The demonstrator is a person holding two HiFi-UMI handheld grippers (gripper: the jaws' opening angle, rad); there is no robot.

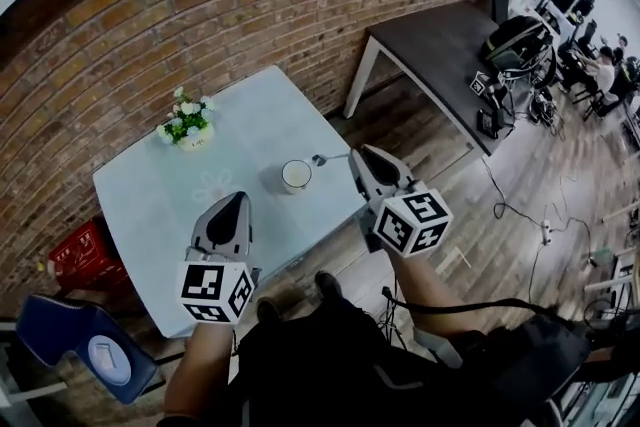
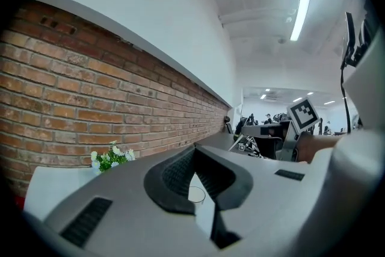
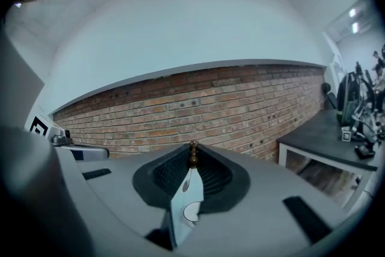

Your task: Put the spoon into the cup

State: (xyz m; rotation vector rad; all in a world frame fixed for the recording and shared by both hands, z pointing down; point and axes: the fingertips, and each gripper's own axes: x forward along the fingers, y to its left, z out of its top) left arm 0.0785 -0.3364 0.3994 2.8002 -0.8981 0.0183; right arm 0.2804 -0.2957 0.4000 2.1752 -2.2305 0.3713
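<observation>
A white cup [image 1: 296, 175] stands near the right edge of the pale table [image 1: 160, 205]. My right gripper [image 1: 352, 158] is just right of the cup and shut on the spoon [image 1: 330, 157]; the spoon's bowl reaches left towards the cup's rim without touching it. In the right gripper view the spoon's brown end [image 3: 193, 153] pokes up between the closed tips, and the cup [image 3: 191, 212] shows low in the gap. My left gripper [image 1: 240, 199] hovers over the table's near side, left of the cup, shut and empty. The left gripper view shows the cup [image 2: 196, 194] straight ahead between the fingers.
A small pot of white flowers [image 1: 188, 125] sits at the table's far side by the brick wall [image 1: 230, 5]. A dark table [image 1: 440, 50] with bags stands to the right. A red crate [image 1: 85, 257] and a blue chair [image 1: 90, 345] are on the left, and cables lie on the wooden floor.
</observation>
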